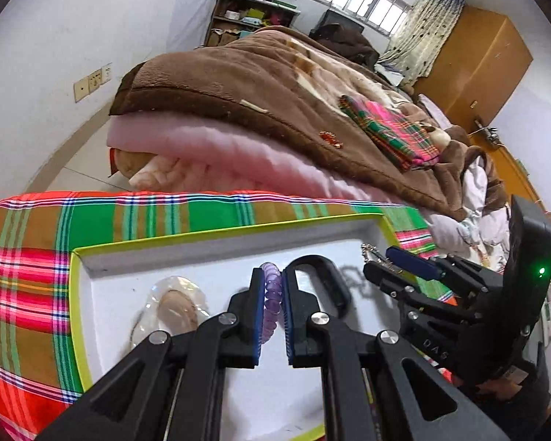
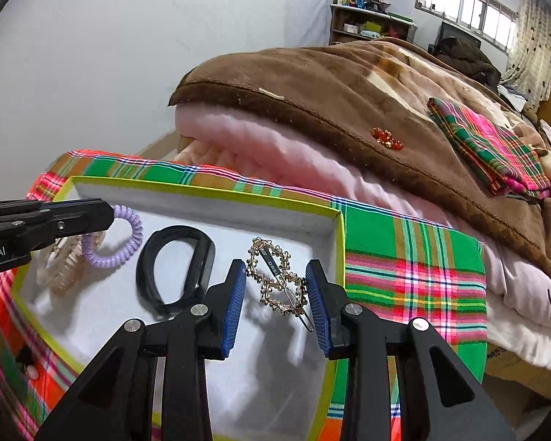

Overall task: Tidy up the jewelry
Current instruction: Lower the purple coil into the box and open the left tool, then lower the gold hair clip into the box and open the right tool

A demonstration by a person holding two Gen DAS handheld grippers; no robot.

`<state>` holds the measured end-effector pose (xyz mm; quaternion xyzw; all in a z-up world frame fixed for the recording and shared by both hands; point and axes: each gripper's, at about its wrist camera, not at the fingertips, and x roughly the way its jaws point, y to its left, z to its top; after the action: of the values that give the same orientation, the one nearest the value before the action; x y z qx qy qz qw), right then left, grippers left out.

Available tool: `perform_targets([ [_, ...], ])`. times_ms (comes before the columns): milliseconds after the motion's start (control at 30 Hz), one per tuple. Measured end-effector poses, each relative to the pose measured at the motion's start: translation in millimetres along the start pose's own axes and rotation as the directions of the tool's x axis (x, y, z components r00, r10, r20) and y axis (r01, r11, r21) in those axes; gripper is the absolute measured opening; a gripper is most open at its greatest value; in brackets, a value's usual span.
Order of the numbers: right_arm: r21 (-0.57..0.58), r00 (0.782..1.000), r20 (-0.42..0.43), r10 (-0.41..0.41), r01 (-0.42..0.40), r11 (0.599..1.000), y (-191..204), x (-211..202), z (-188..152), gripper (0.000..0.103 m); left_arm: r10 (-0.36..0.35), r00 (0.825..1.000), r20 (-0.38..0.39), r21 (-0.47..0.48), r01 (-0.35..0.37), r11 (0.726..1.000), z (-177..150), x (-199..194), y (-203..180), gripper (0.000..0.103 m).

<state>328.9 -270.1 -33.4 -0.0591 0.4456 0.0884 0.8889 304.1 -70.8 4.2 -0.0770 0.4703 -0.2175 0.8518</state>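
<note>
Placement step in hand, judged from both views. Left gripper [image 1: 273,307] jaws pinching purple coil hair tie [image 2: 123,237] over white tray [image 1: 216,253], at 9 o'clock in right wrist view. Right gripper [image 2: 275,305] jaws spread, straddling gold hair clip [image 2: 275,279] without visible contact; clip held or just lying in tray: cannot tell. Black band [image 2: 176,268] and clear claw clip [image 1: 176,307] already lying in tray. Red beaded piece [image 2: 387,139] on brown blanket at 1 o'clock, probably next. Next: lower tie, spread left jaws.
</note>
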Motion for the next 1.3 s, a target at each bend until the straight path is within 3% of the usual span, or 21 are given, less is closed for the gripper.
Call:
perform_targets([
  [267,-0.030,0.999,-0.018,-0.027,0.027,0.999,5.3,11.3,0.8,0.035,0.053,0.998,-0.025,0.011,-0.053,0.999,-1.6,11.0,1.9,0.010],
  [333,-0.034,0.999,-0.027,-0.027,0.026,0.999,5.6,14.4,-0.1,0.035,0.094,0.995,-0.025,0.028,-0.093,0.995,-2.7,13.7,0.9,0.010],
  [567,-0.045,0.999,-0.028,-0.033,0.031,0.999,7.4,17.9,-0.1,0.035,0.109,0.993,-0.042,0.026,-0.108,0.994,-3.8,18.6,2.6,0.011],
  [667,-0.043,0.999,-0.028,-0.032,0.031,0.999,7.4,18.3,0.3,0.035,0.108,0.993,-0.042,0.017,-0.107,0.994,-4.1,17.4,3.1,0.019],
  [733,-0.045,0.999,-0.027,-0.036,0.035,0.998,7.4,17.9,0.4,0.035,0.106,0.994,-0.033,0.020,-0.106,0.994,-3.5,14.9,2.0,0.031],
  [1000,-0.053,0.998,-0.027,-0.049,0.047,0.997,9.0,18.1,0.8,0.035,0.109,0.993,-0.035,0.016,-0.108,0.994,-1.8,13.1,2.4,0.034],
  [1067,-0.053,0.998,-0.025,-0.050,0.049,0.997,9.3,17.6,0.2,0.036,0.111,0.993,-0.028,0.011,-0.111,0.994,-1.8,10.9,2.8,0.038],
  [1133,-0.053,0.998,-0.024,-0.050,0.049,0.997,9.5,17.3,0.1,0.040,0.111,0.994,-0.015,0.011,-0.111,0.994,-2.1,7.4,2.1,0.049],
  [1300,-0.052,0.998,-0.015,-0.053,0.052,0.997,11.5,14.3,-0.3,0.044,0.103,0.995,-0.007,0.011,-0.103,0.995,-3.3,2.2,2.0,0.049],
])
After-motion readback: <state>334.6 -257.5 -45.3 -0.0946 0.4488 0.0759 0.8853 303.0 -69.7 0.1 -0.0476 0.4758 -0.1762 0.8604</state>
